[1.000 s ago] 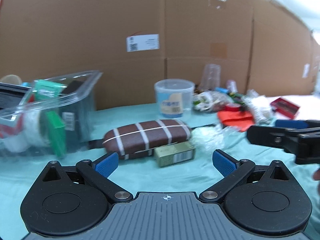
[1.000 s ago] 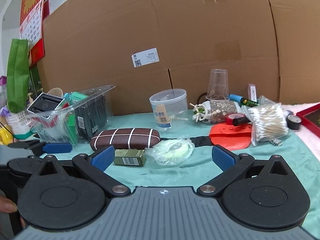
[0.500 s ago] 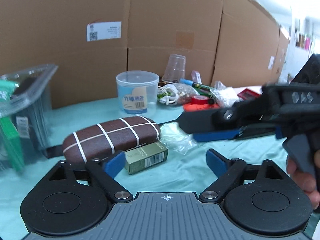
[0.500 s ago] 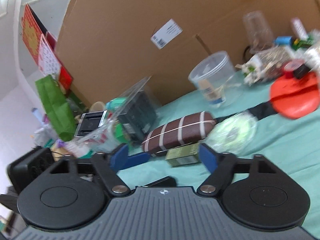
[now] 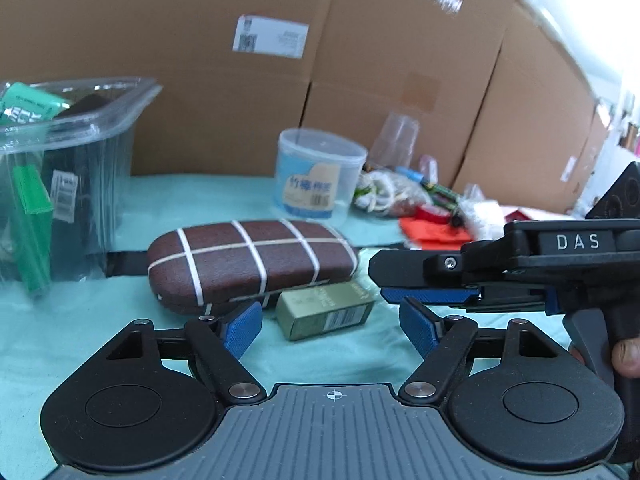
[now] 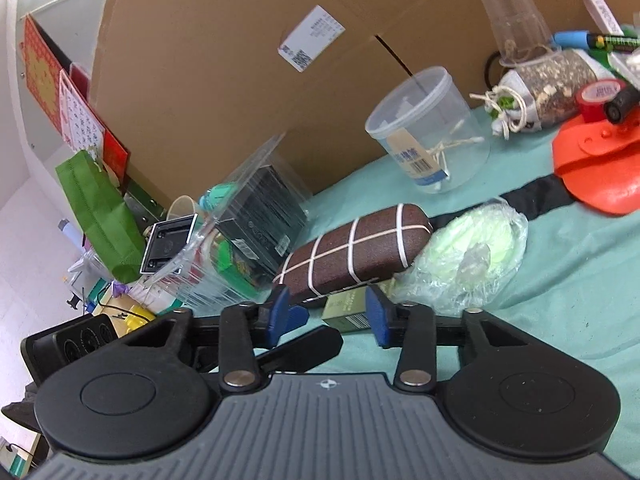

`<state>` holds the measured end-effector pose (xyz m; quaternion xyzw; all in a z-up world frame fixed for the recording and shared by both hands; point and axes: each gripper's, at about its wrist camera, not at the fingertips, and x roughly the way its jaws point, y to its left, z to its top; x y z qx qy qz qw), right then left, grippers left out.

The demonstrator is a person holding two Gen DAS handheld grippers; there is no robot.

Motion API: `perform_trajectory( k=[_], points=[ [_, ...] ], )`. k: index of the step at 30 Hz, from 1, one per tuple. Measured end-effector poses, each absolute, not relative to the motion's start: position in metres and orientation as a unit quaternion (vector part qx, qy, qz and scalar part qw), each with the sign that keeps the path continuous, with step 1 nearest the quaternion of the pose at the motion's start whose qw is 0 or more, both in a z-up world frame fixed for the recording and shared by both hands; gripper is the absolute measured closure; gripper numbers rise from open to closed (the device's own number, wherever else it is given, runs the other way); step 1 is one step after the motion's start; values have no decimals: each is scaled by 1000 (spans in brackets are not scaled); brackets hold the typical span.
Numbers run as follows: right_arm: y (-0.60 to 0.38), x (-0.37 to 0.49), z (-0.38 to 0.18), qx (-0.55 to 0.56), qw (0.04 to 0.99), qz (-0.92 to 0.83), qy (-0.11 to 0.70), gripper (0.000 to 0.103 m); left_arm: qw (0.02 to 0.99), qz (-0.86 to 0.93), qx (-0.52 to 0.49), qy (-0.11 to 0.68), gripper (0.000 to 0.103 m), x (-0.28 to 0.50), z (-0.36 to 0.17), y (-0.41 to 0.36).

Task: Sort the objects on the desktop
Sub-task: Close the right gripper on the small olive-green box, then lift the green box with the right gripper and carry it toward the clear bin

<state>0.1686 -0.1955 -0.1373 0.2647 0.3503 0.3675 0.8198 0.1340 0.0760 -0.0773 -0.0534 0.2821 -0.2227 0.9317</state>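
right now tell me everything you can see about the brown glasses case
The brown glasses case is a rounded, oblong hard shell with a textured, leather-like surface crossed by thin white grid lines. It is closed and lies flat on the teal cloth. A small olive box sits against its front edge, and a black strap shows at its left end.

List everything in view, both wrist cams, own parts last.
glasses case: 1, brown with white stripes, mid cloth
small box: 1, olive green, in front of the case
wrapped disc: 1, pale green in clear plastic, right of the case
round tub: 1, clear, behind the case
clear bin: 1, transparent, far left, holds items
orange pouch: 1, far right
cardboard boxes: brown, backdrop
left tongs: open, aimed at the box
right tongs: open, box corner between fingers
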Motion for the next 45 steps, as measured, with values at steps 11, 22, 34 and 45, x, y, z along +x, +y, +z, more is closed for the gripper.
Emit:
perform_trajectory(
  k=[11,22,34,45],
  points=[
    [-214,174,-155,342,812,338,329,60,931,-228,-35,282,17,132,-81,70],
    [-196,185,-149,287,833,323,346,60,927,-225,-72,290,17,135,-83,73],
    [-204,177,-156,324,815,335,345,60,921,-226,-94,303,14,139,-85,74],
    [-193,178,-159,305,816,338,357,59,921,-228,-80,306,14,140,-86,70]
  ],
)
